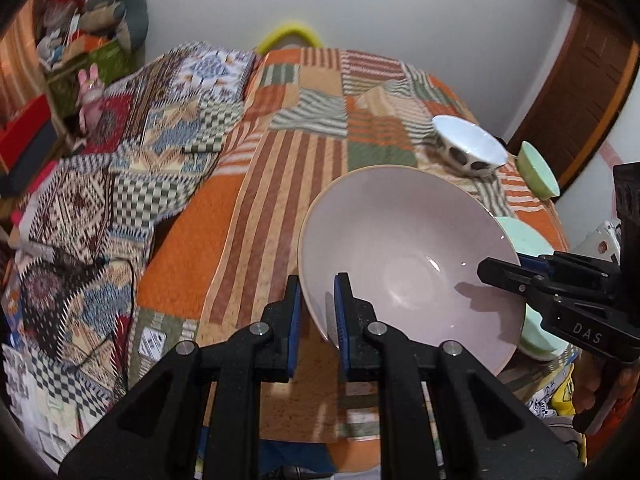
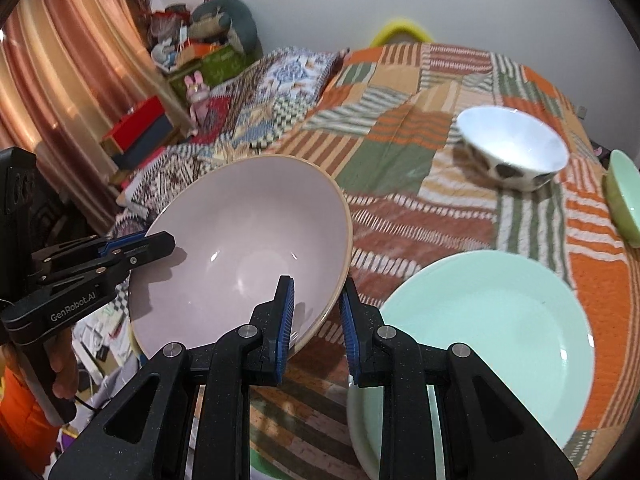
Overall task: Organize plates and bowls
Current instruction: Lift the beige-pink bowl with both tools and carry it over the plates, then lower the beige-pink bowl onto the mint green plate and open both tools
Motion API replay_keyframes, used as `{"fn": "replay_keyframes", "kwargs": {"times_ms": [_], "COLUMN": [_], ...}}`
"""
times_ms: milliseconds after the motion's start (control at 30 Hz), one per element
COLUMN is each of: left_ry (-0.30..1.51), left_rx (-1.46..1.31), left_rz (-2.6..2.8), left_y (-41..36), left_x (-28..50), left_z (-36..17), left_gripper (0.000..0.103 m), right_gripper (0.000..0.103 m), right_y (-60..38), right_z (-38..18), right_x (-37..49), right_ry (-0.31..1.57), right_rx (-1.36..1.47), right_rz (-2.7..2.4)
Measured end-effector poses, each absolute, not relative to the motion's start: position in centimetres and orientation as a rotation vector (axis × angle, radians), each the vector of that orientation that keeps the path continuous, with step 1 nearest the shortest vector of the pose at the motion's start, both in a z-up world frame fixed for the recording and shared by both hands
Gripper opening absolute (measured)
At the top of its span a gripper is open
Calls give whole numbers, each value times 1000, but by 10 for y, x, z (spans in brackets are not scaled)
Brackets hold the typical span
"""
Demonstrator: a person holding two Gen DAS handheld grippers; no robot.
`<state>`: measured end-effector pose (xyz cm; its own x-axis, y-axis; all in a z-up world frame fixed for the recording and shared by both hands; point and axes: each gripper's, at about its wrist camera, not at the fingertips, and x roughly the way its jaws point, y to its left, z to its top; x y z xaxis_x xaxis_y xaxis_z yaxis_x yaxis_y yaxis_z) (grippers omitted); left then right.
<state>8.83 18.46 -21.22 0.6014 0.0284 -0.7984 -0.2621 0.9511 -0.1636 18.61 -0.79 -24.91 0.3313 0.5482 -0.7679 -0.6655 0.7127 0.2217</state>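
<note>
Bowl-to-plate offset is what the coming move turns on: the large pale pink bowl (image 2: 244, 248) is carried in the air, tilted with its open face toward the cameras, and the mint-green plate (image 2: 496, 336) lies flat on the striped patchwork cover (image 2: 404, 208) just to the right of the bowl and lower than it. The right gripper (image 2: 316, 316) is clamped on the bowl's rim on the side nearest the plate, one blue pad inside the wall and one outside. The left gripper (image 1: 318, 312) is clamped the same way on the opposite rim, so the bowl hangs between the two, with neither free. The right hand is therefore the one nearer the plate and would probably lead if the bowl is to be set on it; the left would have to follow across. Both tools point steeply downward toward the cover, their handles held from below by hands partly visible at the frame edges. Beyond the plate, farther across the cover, stands a white bowl with dark spots (image 2: 512, 156), upright, and to the right of the plate, near the cover's edge, sits a small green bowl (image 2: 622, 196), seemingly tilted. The plate's surface looks bare, so nothing appears to block a landing there, though its near rim is hidden behind the right gripper.
</note>
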Motion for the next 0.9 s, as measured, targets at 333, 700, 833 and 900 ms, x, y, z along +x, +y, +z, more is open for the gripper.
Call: {"fn": "replay_keyframes", "kwargs": {"times_ms": [333, 700, 833, 900], "left_ry": [971, 971, 976, 966], "left_rx": [-290, -308, -303, -294], "left_rz": [190, 201, 211, 223], "left_y": [191, 190, 188, 187], "left_x": [86, 85, 83, 81], "left_z": [-246, -252, -252, -248], "left_gripper": [15, 15, 15, 15], "right_gripper": [21, 24, 24, 25], "right_y": [7, 14, 13, 11], "right_z": [-271, -275, -273, -270], "right_x": [187, 185, 184, 183], "right_ry": [1009, 1006, 1008, 998], "right_rx": [-197, -239, -248, -243], "right_rz": [784, 767, 768, 773]}}
